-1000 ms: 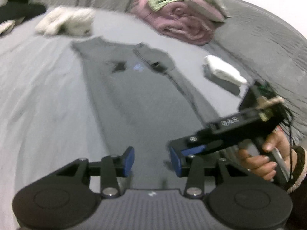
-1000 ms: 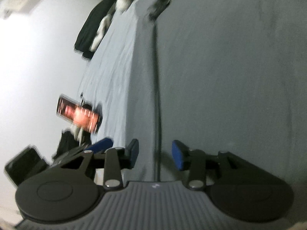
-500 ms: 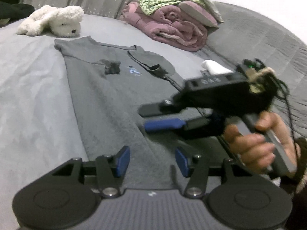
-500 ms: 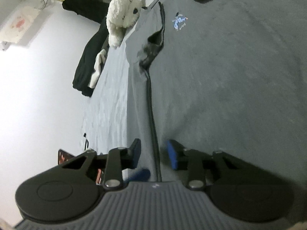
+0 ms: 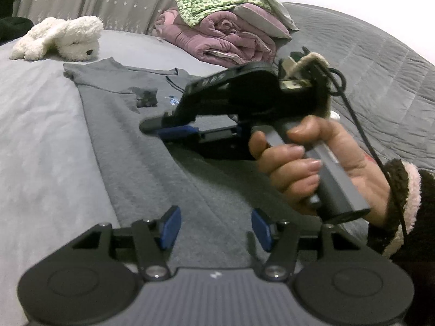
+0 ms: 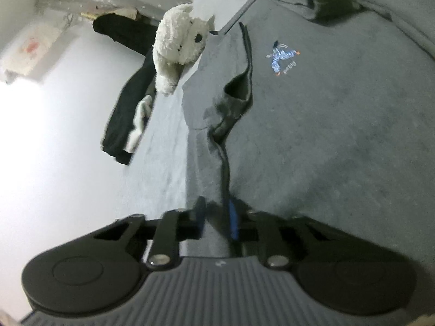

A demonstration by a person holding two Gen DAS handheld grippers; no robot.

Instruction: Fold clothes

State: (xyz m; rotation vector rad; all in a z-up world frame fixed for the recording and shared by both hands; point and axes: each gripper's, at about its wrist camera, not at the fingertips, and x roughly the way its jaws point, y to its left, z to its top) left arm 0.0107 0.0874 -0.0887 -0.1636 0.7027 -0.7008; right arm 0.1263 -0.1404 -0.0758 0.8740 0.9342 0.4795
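A grey T-shirt [image 5: 127,135] with a small blue print [image 6: 281,57] lies flat on the grey bed [image 5: 40,149]. Low over the shirt's near end, my left gripper [image 5: 214,226] has its jaws opening; the cloth lies under them and the pads do not press on it. A hand [image 5: 299,163] holds my right gripper [image 5: 163,129] over the middle of the shirt. In the right wrist view the right gripper [image 6: 217,217] is shut on the shirt's dark folded edge [image 6: 224,168], which runs between the blue pads [image 6: 233,221].
A white plush toy [image 5: 62,38] lies beyond the shirt's far end. A pile of pink blanket and green patterned cloth [image 5: 225,32] sits at the back. A grey quilt [image 5: 380,81] covers the right side. A black garment [image 6: 122,103] hangs off the bed's edge.
The right gripper swung in over the shirt and shut on its folded edge. The left gripper sank toward the shirt and its jaws widened.
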